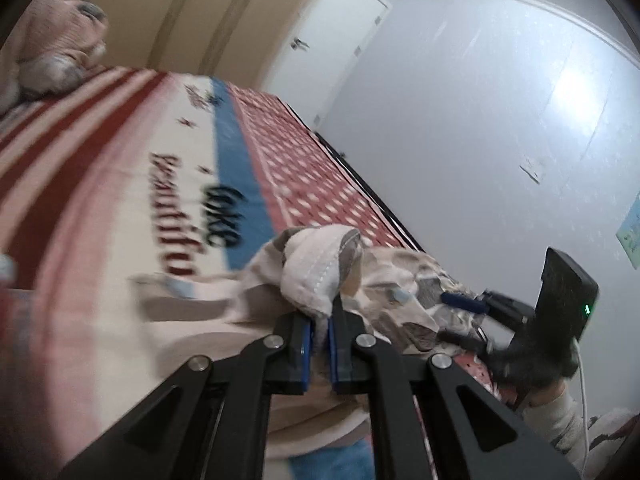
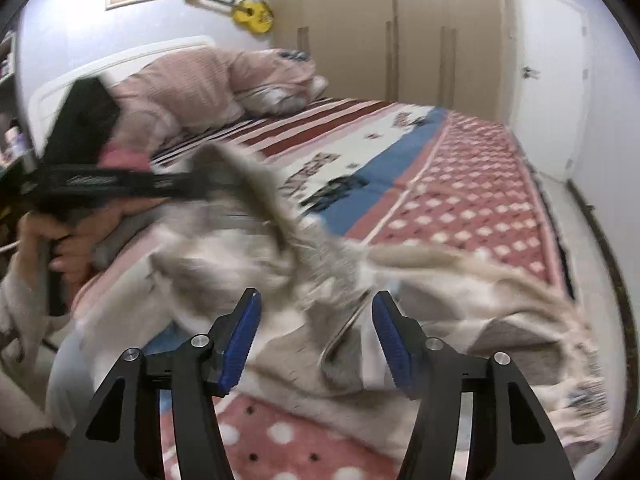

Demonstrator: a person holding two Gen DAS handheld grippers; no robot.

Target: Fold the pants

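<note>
The pants (image 1: 320, 272) are beige with a grey-brown patch pattern and lie bunched on the bed. In the left wrist view my left gripper (image 1: 319, 320) is shut on a fold of them, a hem with white stitching sticking up between the blue pads. In the right wrist view the pants (image 2: 248, 256) spread, blurred, across the bedcover. My right gripper (image 2: 316, 308) hangs just above them with its jaws apart; cloth lies under the gap, untouched by the pads. The left gripper (image 2: 188, 184) reaches in from the left, holding a raised flap of the pants.
The bed carries a red-striped, blue and red-checked cover (image 2: 460, 200) with printed lettering (image 1: 188, 220). Pink pillows and bedding (image 2: 208, 84) are heaped at the headboard. Wardrobes (image 2: 400, 28) and a white door (image 2: 552, 80) stand beyond. A person's hand (image 2: 60, 248) holds the left gripper's handle.
</note>
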